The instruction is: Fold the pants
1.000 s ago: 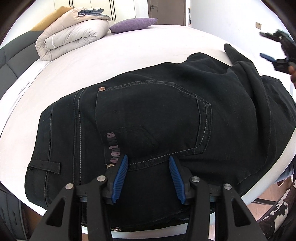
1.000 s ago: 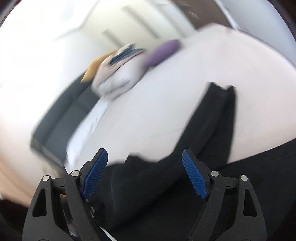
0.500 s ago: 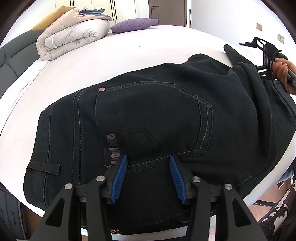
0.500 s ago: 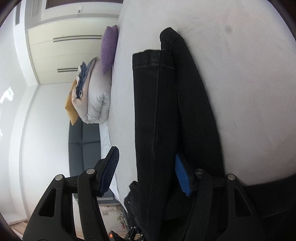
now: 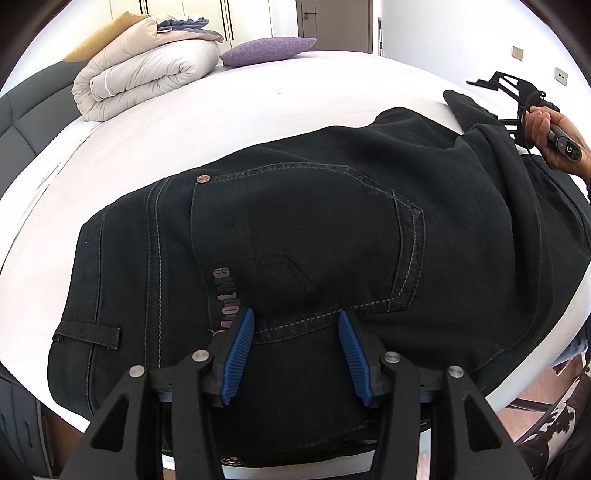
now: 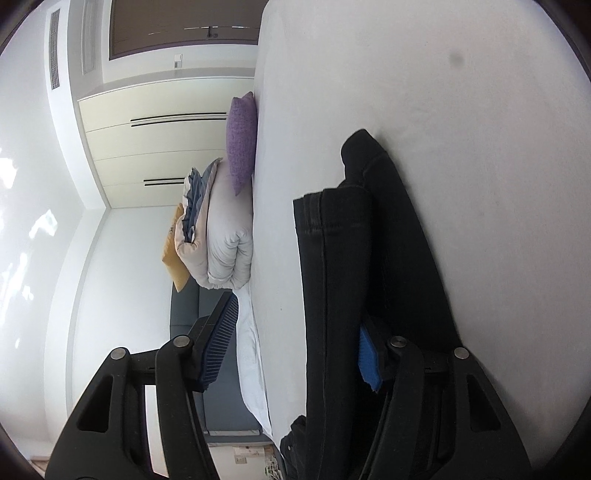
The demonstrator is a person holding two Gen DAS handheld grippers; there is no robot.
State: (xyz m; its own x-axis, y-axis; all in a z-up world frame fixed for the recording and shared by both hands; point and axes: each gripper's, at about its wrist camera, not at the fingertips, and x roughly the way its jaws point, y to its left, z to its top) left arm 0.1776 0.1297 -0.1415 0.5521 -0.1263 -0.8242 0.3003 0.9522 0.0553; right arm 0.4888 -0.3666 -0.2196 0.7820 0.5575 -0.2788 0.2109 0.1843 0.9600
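Black pants [image 5: 314,236] lie flat on the white bed [image 5: 258,110], back pocket up, with the legs running off to the right. My left gripper [image 5: 297,354] stands open over the cloth just below the pocket seam, its blue pads apart. In the right wrist view my right gripper [image 6: 295,347] is rolled on its side at the leg ends [image 6: 351,277]. Its jaws are closing with the stacked legs between them: one pad [image 6: 369,362] lies under the cloth against the mattress, and the other pad [image 6: 221,332] is still clear of it. A hand [image 5: 550,129] holds that gripper [image 5: 513,96] at the far right.
A rolled pale duvet [image 5: 140,81] and a purple pillow [image 5: 269,50] lie at the head of the bed, against a grey headboard [image 5: 22,114]. The bed's near edge runs just below my left gripper. White wardrobe doors [image 6: 159,147] and a brown door [image 5: 334,18] stand beyond.
My right gripper came down to the leg ends, rolled onto its side and narrowed its jaws around the stacked legs. The left gripper and the pants' upper part stayed put.
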